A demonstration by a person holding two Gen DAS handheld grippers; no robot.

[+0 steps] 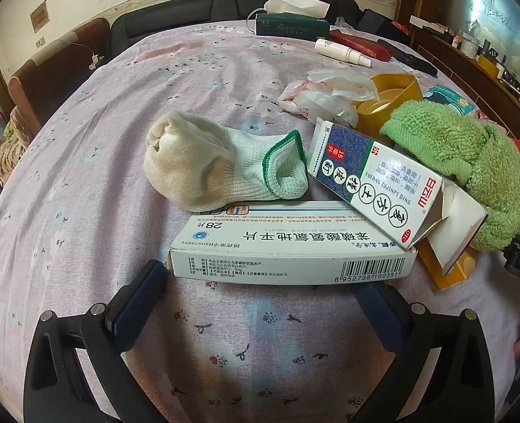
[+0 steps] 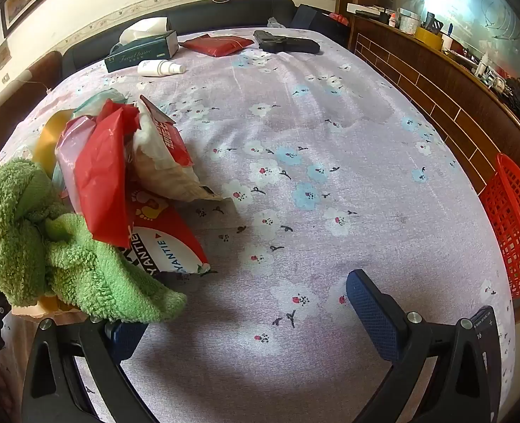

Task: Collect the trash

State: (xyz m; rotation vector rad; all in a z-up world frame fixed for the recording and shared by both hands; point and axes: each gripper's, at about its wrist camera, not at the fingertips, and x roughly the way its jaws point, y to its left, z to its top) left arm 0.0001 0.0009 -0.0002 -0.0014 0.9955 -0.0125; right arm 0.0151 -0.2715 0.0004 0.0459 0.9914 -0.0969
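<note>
left gripper (image 1: 260, 282) jaws spread wide, nothing held; white box (image 1: 291, 246) just ahead. right gripper (image 2: 252, 303) jaws spread wide, nothing held.

Tissue box (image 1: 291, 26), spray bottle (image 2: 160, 68), green towel (image 2: 48, 246)

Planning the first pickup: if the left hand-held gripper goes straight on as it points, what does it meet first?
Most likely the flat white medicine box, lying just beyond the open left hand-held gripper and spanning its fingertips. Depth is unclear.
</note>
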